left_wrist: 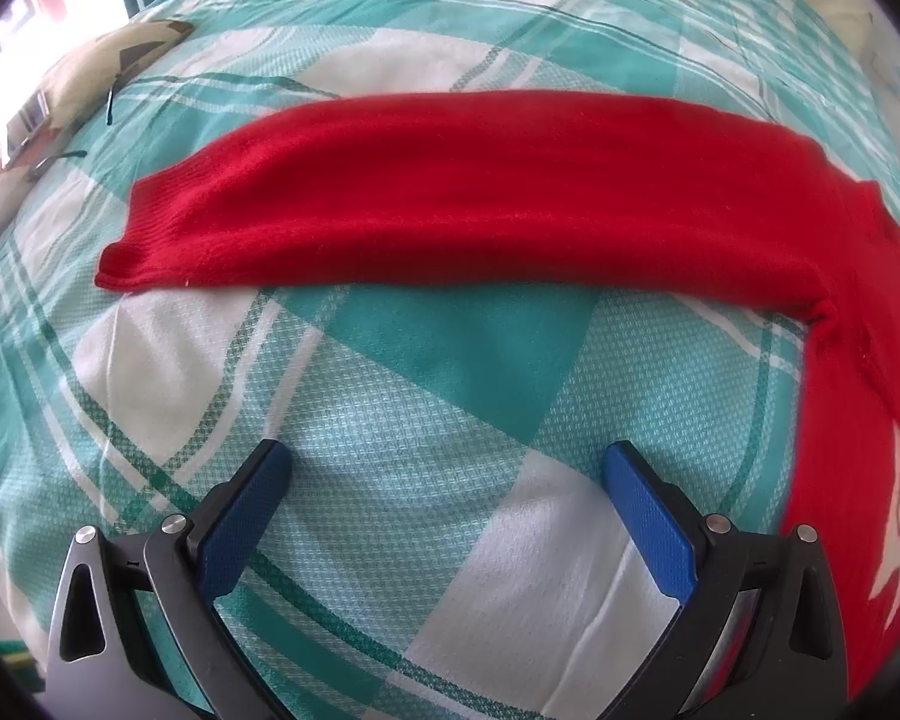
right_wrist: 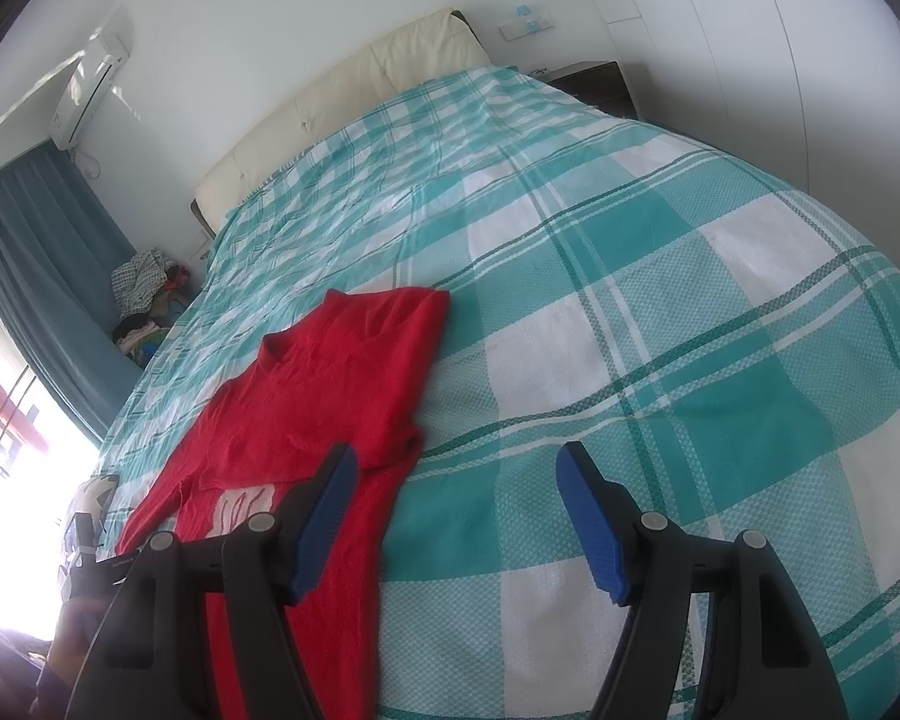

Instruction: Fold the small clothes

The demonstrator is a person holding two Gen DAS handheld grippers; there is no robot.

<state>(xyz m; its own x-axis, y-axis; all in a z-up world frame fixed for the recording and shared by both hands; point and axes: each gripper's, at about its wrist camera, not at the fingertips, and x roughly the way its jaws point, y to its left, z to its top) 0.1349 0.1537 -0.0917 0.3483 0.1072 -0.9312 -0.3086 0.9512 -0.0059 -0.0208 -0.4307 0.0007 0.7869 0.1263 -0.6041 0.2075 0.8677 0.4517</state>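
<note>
Both grippers hang over the bed with their blue pads spread apart and nothing between them. From where I sit, the left gripper (left_wrist: 447, 462) points steeply down at the teal-and-white checked bedspread (left_wrist: 450, 396), short of the red sweater's sleeve (left_wrist: 450, 204), which lies stretched flat across the cover beyond its fingertips. That sleeve joins the sweater's body at the right edge of the left wrist view, where the garment is cut off by the lens rim; I can make out part of a white print there but not read it.

On my right gripper (right_wrist: 456, 462), the left pad (right_wrist: 330, 516) overlaps the red sweater (right_wrist: 330, 384) in view, though I cannot tell whether it touches the cloth. The sweater lies spread on the bedspread (right_wrist: 660, 312), its collar toward the cream headboard (right_wrist: 354, 96); its lower hem is hidden behind the gripper body. Window glare washes out everything left of the sweater's near sleeve. Beyond the sweater, beside the blue curtain (right_wrist: 42, 252), sits a heap of clothes (right_wrist: 141, 294) too small to sort out.
</note>
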